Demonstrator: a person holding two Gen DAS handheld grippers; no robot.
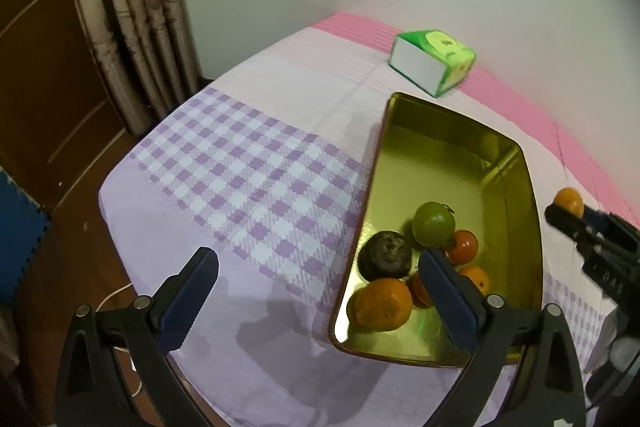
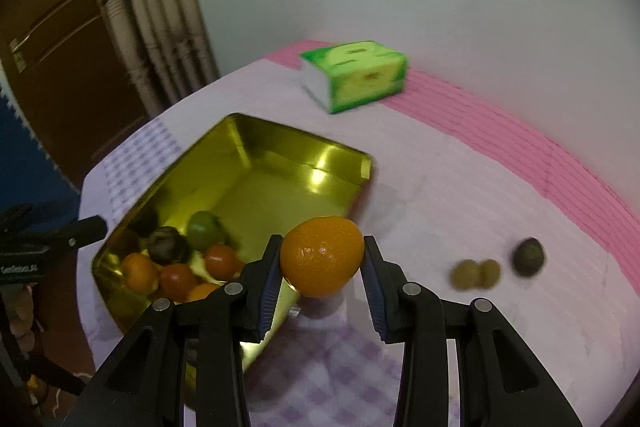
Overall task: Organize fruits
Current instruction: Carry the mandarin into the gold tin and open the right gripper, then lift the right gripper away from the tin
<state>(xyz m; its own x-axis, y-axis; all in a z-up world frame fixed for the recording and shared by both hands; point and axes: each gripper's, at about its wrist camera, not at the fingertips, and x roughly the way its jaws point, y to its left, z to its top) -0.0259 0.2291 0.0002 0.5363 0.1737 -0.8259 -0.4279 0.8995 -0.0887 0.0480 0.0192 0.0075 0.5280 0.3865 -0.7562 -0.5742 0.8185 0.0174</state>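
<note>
Right tongs (image 2: 322,267) clamped on a small orange fruit (image 2: 322,261), pads on its left and right flanks, fruit held clear of the surface (image 2: 460,187) just beside the near right corner of the gold tin (image 2: 352,163). Judgement: fruit is light, round, with a waxy skin that gives a bit, so it can roll or squirt out under a hard squeeze; the widest middle, as held now, is the right place to grip.

Left tongs (image 1: 316,291) wide open, nothing between them, hanging over the tin's left edge.

Tin already holds a green fruit (image 1: 434,227), a dark wrinkled one (image 1: 385,255) and several orange and red ones.

Only the right view shows the leftovers on the cloth: two small olive-green fruits (image 2: 476,274) touching, and a dark fruit (image 2: 528,257) just beside them. Left view shows the held fruit only as a sliver at frame edge, but gives a cleaner look down at the packing in the tin. Green tissue pack (image 2: 356,75) sits well behind, in both views.
</note>
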